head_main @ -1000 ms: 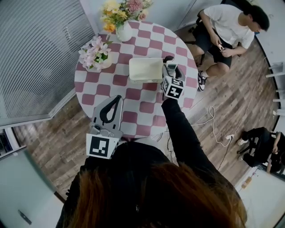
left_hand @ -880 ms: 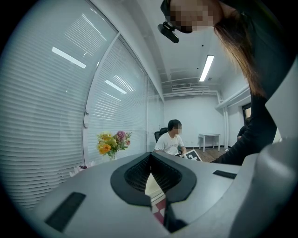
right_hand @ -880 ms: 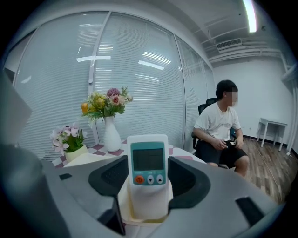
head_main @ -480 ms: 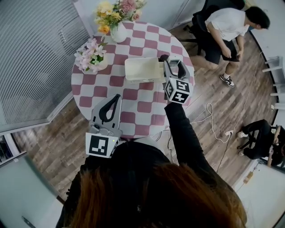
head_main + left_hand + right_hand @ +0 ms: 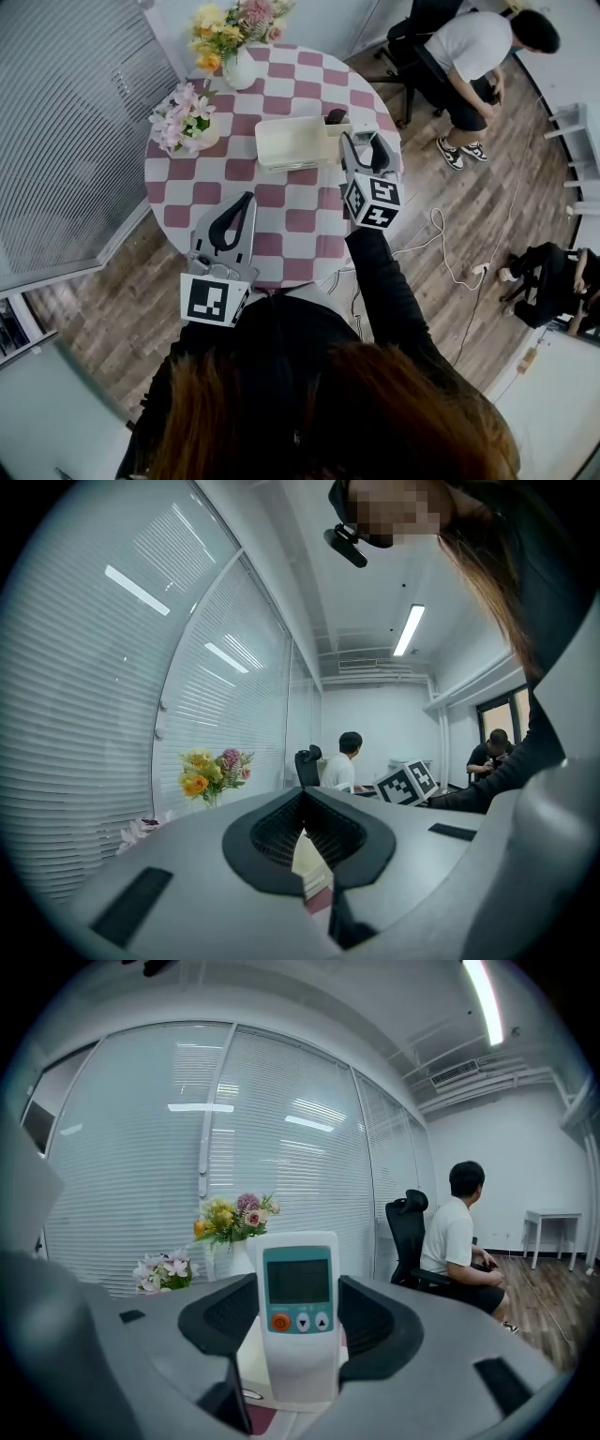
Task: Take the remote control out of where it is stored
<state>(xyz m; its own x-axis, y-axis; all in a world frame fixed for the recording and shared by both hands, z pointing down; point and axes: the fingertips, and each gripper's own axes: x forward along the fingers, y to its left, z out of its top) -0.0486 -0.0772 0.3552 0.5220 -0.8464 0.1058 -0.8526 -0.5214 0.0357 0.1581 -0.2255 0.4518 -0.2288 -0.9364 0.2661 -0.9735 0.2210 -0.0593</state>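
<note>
In the right gripper view a white remote control (image 5: pixel 300 1335) with a teal face and an orange button stands upright between the jaws, my right gripper (image 5: pixel 300 1288) shut on it. Seen from the head view, that gripper (image 5: pixel 364 142) hangs over the table's right edge, just right of the cream storage box (image 5: pixel 289 141), with the remote (image 5: pixel 364 152) clear of the box. My left gripper (image 5: pixel 249 198) hovers over the table's near side with its jaws together and nothing in them; its own view shows the gripper (image 5: pixel 303 803) pointing at the box (image 5: pixel 307 860).
A round table with a pink-and-white check cloth (image 5: pixel 291 211) carries a vase of yellow and pink flowers (image 5: pixel 225 37) and a pink bouquet (image 5: pixel 183 112). One person sits on an office chair (image 5: pixel 469 56) beyond the table, another crouches at the right (image 5: pixel 553 291). A cable (image 5: pixel 441 244) lies on the floor.
My right gripper has drawn back from the box's right end, toward me, with the remote in it. The seated person beyond the table has turned away. My left gripper has stayed put.
</note>
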